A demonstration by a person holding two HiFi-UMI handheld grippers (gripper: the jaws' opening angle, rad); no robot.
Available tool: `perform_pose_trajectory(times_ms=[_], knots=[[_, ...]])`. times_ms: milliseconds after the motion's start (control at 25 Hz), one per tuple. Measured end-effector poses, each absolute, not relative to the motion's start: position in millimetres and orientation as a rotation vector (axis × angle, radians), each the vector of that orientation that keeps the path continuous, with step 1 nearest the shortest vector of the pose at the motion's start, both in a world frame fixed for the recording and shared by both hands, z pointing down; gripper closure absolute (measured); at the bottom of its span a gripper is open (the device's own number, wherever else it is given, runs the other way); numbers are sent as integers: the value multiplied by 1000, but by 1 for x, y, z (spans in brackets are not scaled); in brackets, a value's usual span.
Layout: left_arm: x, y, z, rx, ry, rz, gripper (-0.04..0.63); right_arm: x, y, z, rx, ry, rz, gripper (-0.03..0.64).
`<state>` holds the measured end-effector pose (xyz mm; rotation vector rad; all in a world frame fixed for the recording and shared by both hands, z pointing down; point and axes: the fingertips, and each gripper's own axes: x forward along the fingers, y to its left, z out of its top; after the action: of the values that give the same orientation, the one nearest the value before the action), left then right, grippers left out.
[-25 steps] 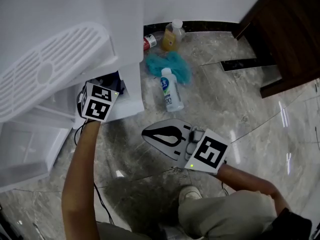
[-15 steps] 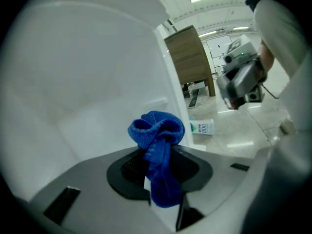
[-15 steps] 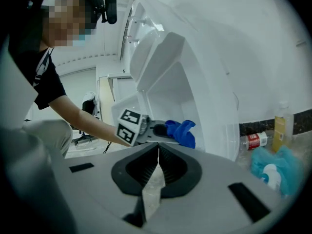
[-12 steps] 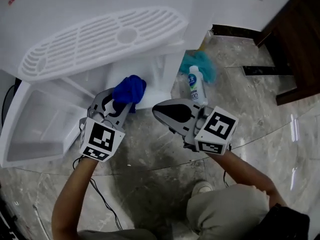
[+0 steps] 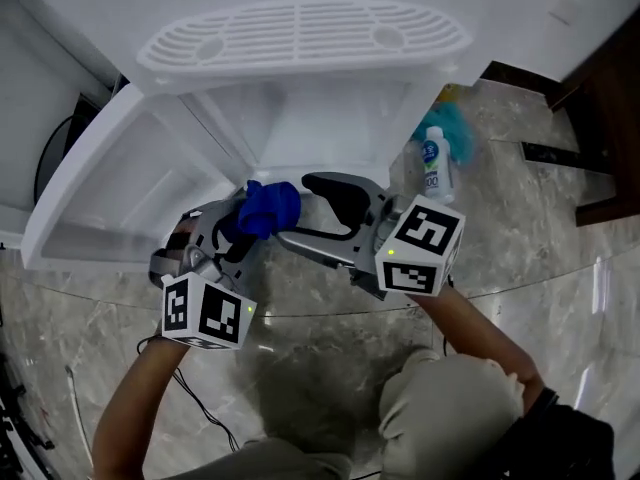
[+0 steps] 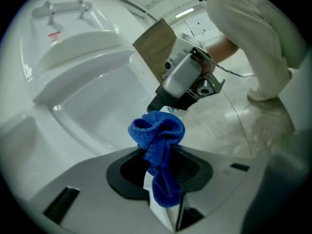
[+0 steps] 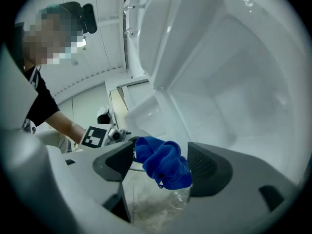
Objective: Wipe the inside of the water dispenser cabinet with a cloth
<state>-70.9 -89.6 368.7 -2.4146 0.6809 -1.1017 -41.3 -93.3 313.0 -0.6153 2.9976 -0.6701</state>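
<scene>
- Blue for the cloth [image 5: 268, 208], bunched into a wad and hanging just in front of the open white water dispenser cabinet [image 5: 330, 118], above the marble floor [image 5: 520, 228].
- Grips it with the left hand-held gripper [image 5: 232, 230], jaws closed on the cloth's narrow tail.
- Runs the cloth's long axis along the left jaws: tail back between the pads, bulky wad out past the tips, pointing toward the cabinet opening.
- Faces the right hand-held gripper [image 5: 298, 211] from the other side, jaws opening, with the wad between its two dark pads but not squeezed by them.
- Shows the cabinet door [image 5: 110, 188] swung wide at the left of the head view, with the slotted drip tray [image 5: 300, 33] above the opening.
- Has a plastic bottle [image 5: 432, 163] and a teal rag [image 5: 462, 128] on the floor by the cabinet's right corner, well apart from both grippers.
</scene>
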Motion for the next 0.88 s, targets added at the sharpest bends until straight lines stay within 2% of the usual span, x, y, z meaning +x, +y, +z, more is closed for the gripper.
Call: perform_pose_trajectory(times_ms=[160, 520, 560, 600, 640, 680, 880], knots=[[-76, -66, 365, -2203, 598, -1148, 483, -78, -76, 329, -534, 3094, -790, 231], [-68, -37, 364, -2069, 461, -1118, 483, -91, -44, 342, -394, 3228, -919, 232], [-65, -36, 363, -2065, 452, -1105, 483, -90, -43, 341, -397, 3236, -912, 239], [-62, -34, 363, -2064, 442, -1092, 483, -87, -43, 341, -404, 3245, -906, 280], [-59, -32, 363, -2067, 434, -1082, 483, -85, -43, 341, -408, 3255, -907, 358], [-57, -29, 364, -2073, 428, -1075, 483, -84, -42, 343, -405, 3266, -917, 387], [-58, -26, 367, -2082, 417, -1067, 483, -83, -39, 348, -402, 3282, -1006, 423]])
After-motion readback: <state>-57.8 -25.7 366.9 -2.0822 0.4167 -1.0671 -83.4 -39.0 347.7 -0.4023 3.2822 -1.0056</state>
